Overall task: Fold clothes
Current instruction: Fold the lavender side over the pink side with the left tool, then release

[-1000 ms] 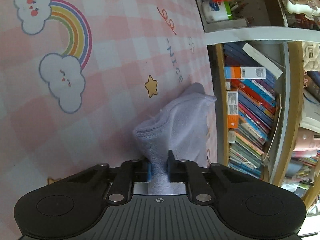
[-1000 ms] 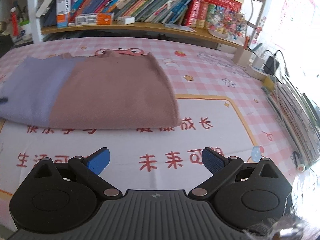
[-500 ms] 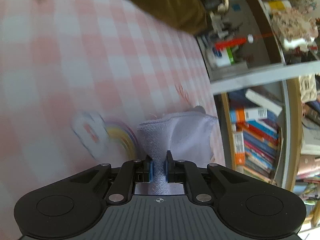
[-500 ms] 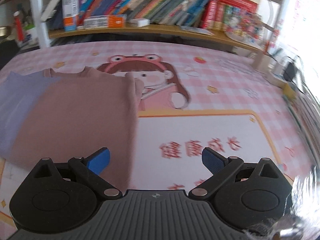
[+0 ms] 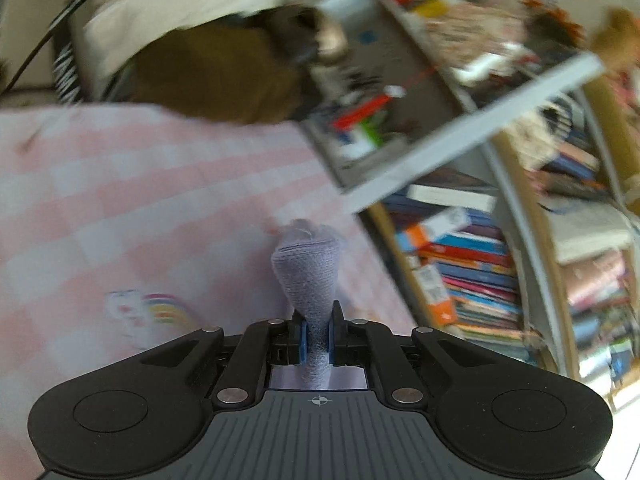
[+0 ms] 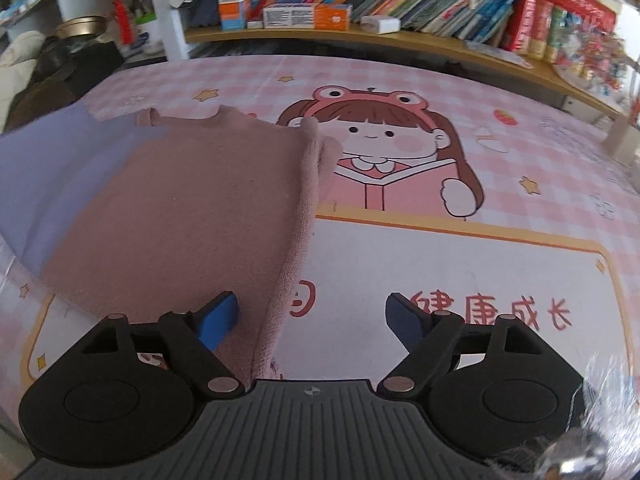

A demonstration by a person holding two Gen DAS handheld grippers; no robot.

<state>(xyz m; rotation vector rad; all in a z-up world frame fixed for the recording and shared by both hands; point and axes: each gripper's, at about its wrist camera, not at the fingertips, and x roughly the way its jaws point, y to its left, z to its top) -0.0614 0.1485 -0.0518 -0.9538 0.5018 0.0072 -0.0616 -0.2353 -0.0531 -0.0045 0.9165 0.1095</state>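
Note:
A folded garment, lilac on one end and dusty pink (image 6: 192, 216) on the other, lies on the pink cartoon table mat (image 6: 460, 264). In the left wrist view my left gripper (image 5: 317, 340) is shut on a bunched lilac corner (image 5: 308, 272) of the garment, lifted off the mat. In the right wrist view my right gripper (image 6: 312, 320) hangs low over the pink end's right edge. Its jaws are closing, the garment's edge runs between them, and the blue pads (image 6: 218, 320) stand apart from the cloth.
A wooden bookshelf (image 6: 400, 40) crammed with books runs along the far side of the table. A white shelf post (image 6: 164, 4) with bottles and a dark heap of clothes (image 5: 216, 76) stand past the table's left end.
The left gripper has risen and rolled, pulling the lilac corner up into a narrow cone. The right gripper has moved left and down onto the pink edge, and its jaws have narrowed.

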